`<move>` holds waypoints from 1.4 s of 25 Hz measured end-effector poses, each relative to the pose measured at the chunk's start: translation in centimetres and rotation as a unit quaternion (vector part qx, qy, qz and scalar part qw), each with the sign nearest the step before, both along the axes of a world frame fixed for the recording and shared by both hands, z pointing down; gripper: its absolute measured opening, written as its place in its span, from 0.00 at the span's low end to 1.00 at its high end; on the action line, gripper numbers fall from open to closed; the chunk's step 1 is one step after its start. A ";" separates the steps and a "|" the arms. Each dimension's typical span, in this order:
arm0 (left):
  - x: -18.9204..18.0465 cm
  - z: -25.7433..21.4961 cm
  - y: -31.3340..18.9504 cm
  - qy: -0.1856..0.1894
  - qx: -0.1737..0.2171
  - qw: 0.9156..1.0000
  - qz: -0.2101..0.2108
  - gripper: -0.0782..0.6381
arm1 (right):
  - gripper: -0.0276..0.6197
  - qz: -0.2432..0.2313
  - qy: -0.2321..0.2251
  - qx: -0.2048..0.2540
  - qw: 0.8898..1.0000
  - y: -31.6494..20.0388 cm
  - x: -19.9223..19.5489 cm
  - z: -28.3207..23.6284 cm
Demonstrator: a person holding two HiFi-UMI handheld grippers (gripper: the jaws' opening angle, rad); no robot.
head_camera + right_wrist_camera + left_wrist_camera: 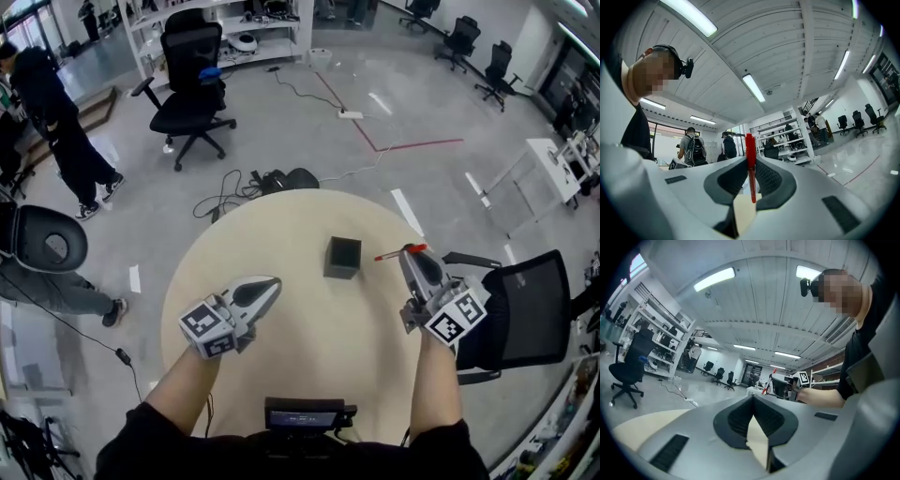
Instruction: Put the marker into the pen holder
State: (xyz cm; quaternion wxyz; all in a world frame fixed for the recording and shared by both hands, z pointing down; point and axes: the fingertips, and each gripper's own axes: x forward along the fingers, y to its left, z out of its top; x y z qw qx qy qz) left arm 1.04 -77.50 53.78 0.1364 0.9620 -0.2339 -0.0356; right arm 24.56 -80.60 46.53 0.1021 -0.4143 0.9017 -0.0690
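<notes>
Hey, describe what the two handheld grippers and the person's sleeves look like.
Both the left gripper and the right gripper are tapered light grey shells with dark ribbed pads lining the jaws. Each carries a white cube with black square markers at its rear end. The person wears black short sleeves.

We see a pale, matt, wood-look table (281,225), a matt black pen holder (342,258), a smooth red plastic marker (749,140), left gripper (752,401) and right gripper (751,161) in smooth grey plastic, dark ribbed pads (769,180), a glossy polished floor (309,131).
</notes>
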 end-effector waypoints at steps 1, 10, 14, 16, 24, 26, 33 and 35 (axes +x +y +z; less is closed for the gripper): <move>0.5 1.0 -0.9 -0.004 -0.005 1.000 0.000 0.10 | 0.12 0.000 0.003 -0.006 1.000 -0.9 -0.1 1.0; 3.3 8.9 -6.1 -0.026 -0.029 0.999 0.024 0.10 | 0.12 -0.003 0.036 -0.031 0.999 -7.5 -0.5 8.8; 4.2 11.2 -7.0 -0.024 -0.043 0.998 0.033 0.10 | 0.12 -0.004 0.033 -0.038 0.999 -8.9 -0.5 11.1; 4.7 11.9 -7.1 -0.022 -0.043 0.998 0.038 0.10 | 0.12 -0.003 0.033 -0.040 0.999 -9.4 -0.4 12.0; 5.4 14.5 -7.6 -0.021 -0.062 0.997 0.046 0.10 | 0.12 -0.005 0.051 -0.049 0.997 -10.8 -1.1 15.6; 5.5 15.1 -7.5 -0.025 -0.065 0.996 0.050 0.10 | 0.12 -0.007 0.053 -0.052 0.997 -11.0 -1.3 16.3; 5.7 15.3 -7.5 -0.013 -0.071 0.996 0.052 0.10 | 0.12 -0.008 0.069 -0.056 0.996 -11.2 -2.0 18.3; 5.9 15.0 -7.5 -0.006 -0.079 0.996 0.051 0.10 | 0.12 -0.010 0.078 -0.056 0.995 -11.1 -2.1 18.8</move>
